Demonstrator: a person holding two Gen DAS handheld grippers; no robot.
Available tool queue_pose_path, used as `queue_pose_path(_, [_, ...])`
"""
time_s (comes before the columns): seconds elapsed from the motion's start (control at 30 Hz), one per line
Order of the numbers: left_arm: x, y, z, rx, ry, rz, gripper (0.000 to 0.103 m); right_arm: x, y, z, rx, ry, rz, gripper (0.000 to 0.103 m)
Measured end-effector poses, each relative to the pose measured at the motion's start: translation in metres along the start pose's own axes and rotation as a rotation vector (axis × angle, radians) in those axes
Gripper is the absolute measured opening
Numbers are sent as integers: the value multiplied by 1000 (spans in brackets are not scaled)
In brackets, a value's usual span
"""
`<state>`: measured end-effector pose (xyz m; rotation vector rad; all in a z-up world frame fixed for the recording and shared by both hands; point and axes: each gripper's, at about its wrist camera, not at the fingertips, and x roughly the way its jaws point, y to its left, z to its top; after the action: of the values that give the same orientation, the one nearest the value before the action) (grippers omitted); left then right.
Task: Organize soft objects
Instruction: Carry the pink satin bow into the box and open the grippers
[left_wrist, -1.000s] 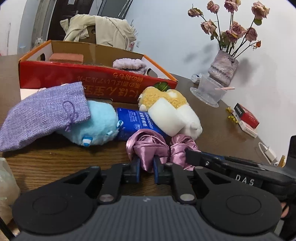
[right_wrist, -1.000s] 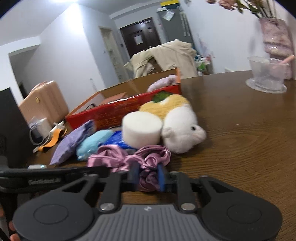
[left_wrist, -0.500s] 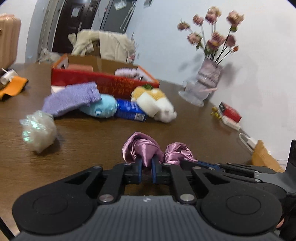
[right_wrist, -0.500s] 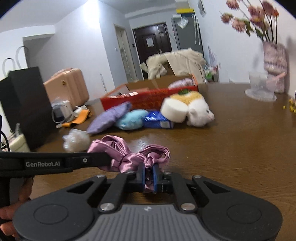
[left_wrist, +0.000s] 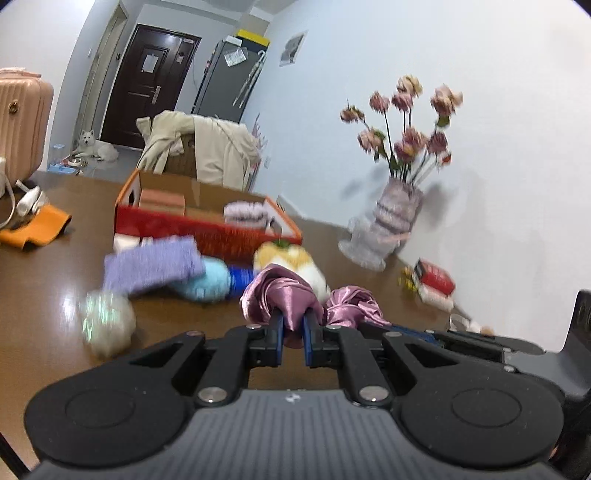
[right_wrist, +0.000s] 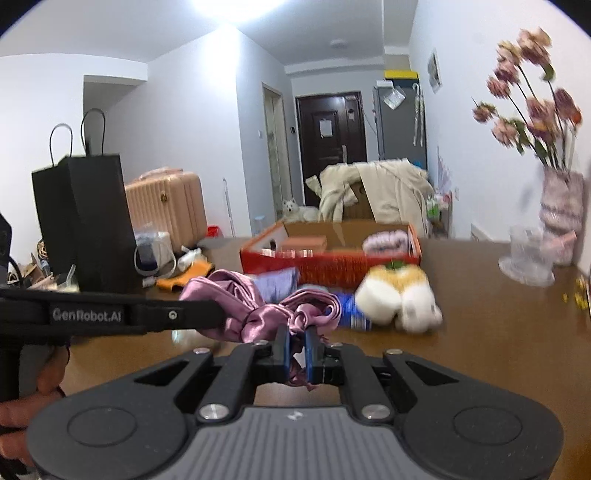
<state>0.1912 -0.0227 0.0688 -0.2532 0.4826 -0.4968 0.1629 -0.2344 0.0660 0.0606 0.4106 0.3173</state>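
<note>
While we hold the shiny mauve satin cloth pinched in both the left hand-held gripper and right hand-held gripper above the brown wooden bench, we judge carrying comes next, toward the red cardboard box at twelve o'clock.

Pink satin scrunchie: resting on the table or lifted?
Lifted: pink satin scrunchie hangs above the table, pinched by both hand-held grippers.

Only thing actually reading clearly: "GenRobot.AI" in pale letters, sitting on the long black arm of the left claw in the right wrist view. Print on the red cardboard box is blurring out, totally illegible.
</note>
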Motion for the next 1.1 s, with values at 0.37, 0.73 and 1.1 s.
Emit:
queue_pose_path(0.37, [149, 58, 177, -52, 14, -6, 11, 170, -72, 155, 80, 18, 44, 8])
queue_pose_path(0.73, [364, 173, 221, -206, 222, 180, 11, 428, -143, 192, 213, 294, -2, 8])
queue_pose_path(1.1, [361, 182, 204, -138, 269, 213, 16, 477, -141, 156, 134, 394, -80, 20])
